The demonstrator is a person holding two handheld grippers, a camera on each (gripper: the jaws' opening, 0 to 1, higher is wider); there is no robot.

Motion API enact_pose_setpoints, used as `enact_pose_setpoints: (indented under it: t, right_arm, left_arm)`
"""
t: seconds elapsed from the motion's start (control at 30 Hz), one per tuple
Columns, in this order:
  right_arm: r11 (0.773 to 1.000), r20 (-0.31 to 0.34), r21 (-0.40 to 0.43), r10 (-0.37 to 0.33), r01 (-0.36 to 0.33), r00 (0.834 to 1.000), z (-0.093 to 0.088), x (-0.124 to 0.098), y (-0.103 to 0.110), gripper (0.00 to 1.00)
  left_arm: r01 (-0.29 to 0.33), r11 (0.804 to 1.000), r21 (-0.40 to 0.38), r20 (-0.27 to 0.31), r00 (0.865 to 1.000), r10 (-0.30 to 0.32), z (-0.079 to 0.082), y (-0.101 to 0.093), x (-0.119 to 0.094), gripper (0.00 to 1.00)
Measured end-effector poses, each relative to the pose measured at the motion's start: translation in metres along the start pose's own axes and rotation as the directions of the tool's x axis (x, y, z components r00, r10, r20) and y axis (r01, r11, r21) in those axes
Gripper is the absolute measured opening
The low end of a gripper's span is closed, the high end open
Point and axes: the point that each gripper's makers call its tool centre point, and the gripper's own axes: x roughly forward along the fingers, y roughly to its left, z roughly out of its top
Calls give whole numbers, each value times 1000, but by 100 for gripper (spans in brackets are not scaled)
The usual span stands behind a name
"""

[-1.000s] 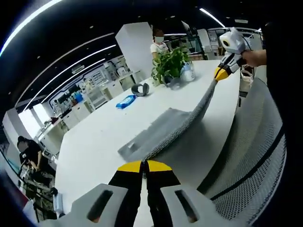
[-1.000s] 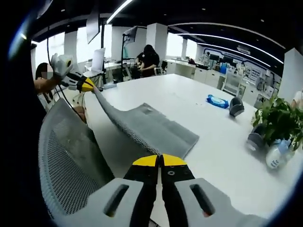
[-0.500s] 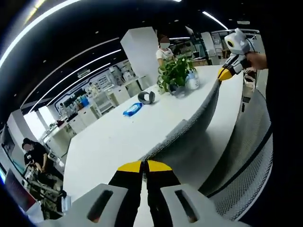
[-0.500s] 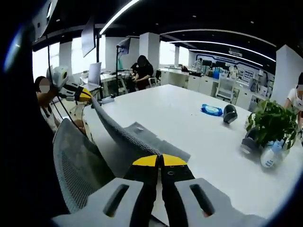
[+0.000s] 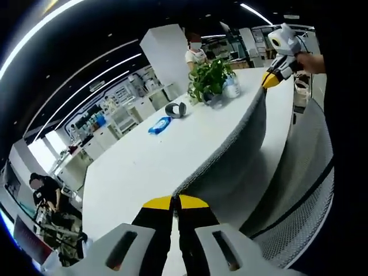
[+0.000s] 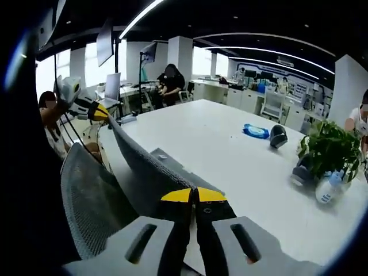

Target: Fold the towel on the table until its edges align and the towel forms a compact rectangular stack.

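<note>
Here the left hand-held gripper [image 5: 175,202] is clamped on one corner of the grey towel [image 5: 238,146], and the right hand-held gripper [image 6: 194,196] on the other, stretching its edge taut above the white worktop [image 5: 144,164]. Judging by this, folding is mid-way: the lifted half must be laid over and aligned.

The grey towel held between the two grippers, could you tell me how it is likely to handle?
Probably floppy: the grey towel hangs in a curve between the left gripper and the right gripper. Its ribbed weave likely grips rather than slips. Seemingly light.
</note>
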Motion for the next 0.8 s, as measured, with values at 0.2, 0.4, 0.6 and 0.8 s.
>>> enact_pose_setpoints:
  t: [0.2,0.4,0.6,0.8]
  right_arm:
    - [1000,-31,-18,-9,9,999,-1,9,-5,0]
    - [1000,-59,-15,-14,13,998,-9,20,-16,0]
    - [1000,-85,-5,-14,13,996,-16,30,-21,0]
    - [1000,-102,27,8,-6,995,-24,44,-25,0]
  left_arm:
    - [14,1000,-5,-14,1000,-14,-4,2,11,2]
    - [31,999,-17,-33,999,-32,-7,6,26,2]
    - [57,998,-14,-49,997,-58,-10,6,37,2]
    - [98,995,5,-81,992,-98,-20,6,51,2]
